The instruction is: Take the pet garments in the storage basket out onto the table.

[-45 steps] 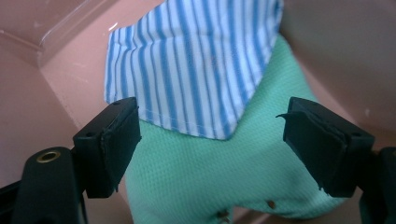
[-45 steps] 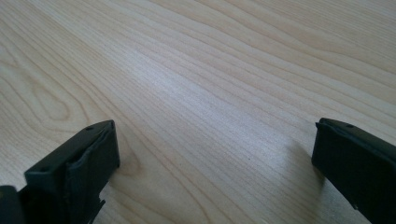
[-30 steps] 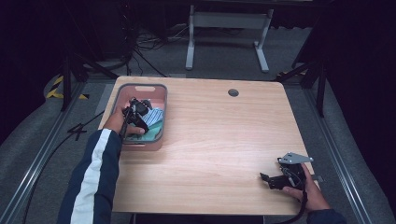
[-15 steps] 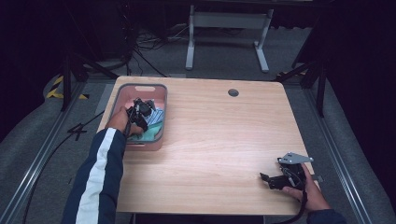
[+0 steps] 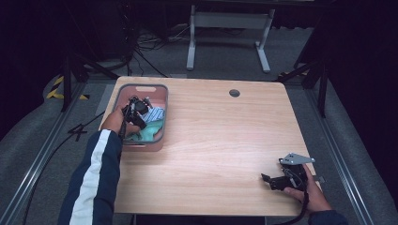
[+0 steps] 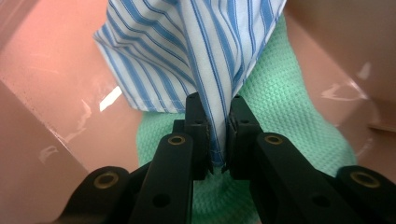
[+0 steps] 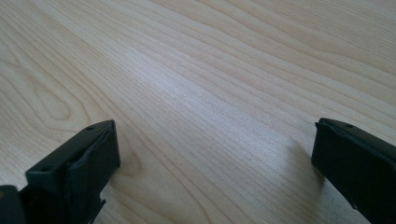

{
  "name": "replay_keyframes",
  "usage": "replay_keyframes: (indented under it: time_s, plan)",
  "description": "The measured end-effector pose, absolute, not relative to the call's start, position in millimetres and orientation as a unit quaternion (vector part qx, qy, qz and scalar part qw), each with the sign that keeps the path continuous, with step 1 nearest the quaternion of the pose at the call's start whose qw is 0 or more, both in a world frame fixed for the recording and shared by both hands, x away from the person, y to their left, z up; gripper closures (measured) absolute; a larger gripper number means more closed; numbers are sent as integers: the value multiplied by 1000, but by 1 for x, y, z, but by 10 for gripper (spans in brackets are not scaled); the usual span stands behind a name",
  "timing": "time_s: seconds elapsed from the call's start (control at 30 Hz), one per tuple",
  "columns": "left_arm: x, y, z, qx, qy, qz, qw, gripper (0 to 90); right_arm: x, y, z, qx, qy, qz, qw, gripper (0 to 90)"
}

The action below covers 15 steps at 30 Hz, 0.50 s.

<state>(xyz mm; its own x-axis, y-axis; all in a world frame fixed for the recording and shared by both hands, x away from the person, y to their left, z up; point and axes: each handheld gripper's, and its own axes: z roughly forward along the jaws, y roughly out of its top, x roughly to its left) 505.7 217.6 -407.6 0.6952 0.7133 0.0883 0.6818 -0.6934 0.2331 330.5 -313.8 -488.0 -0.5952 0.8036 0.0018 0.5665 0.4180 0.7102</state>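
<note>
Now left claw (image 6: pixel 215 135) just clamped onto striped cloth (image 6: pixel 196 51) in pink bin (image 5: pixel 159 93); right claw (image 7: pixel 210 154) unmoved, agape.

This is looking like a lab or recording studio rather than a home. A bare wooden table (image 5: pixel 225 140) with a cable hole (image 5: pixel 234 93) is standing on grey carpet, black curtains are closing off the surroundings, metal rails (image 5: pixel 33 164) are running along the floor on 2 sides, cables (image 5: pixel 141 51) are trailing behind, and yellow-black hazard tape (image 5: pixel 58 86) is marking the floor.
</note>
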Motion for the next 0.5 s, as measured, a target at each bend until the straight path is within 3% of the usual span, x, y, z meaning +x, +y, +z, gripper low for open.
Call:
replay_keyframes:
  time_s: [0.5]
  plan:
    - [488,226,-379,901,381,142,153,821,330,-314,-488,417,824,344,172,13]
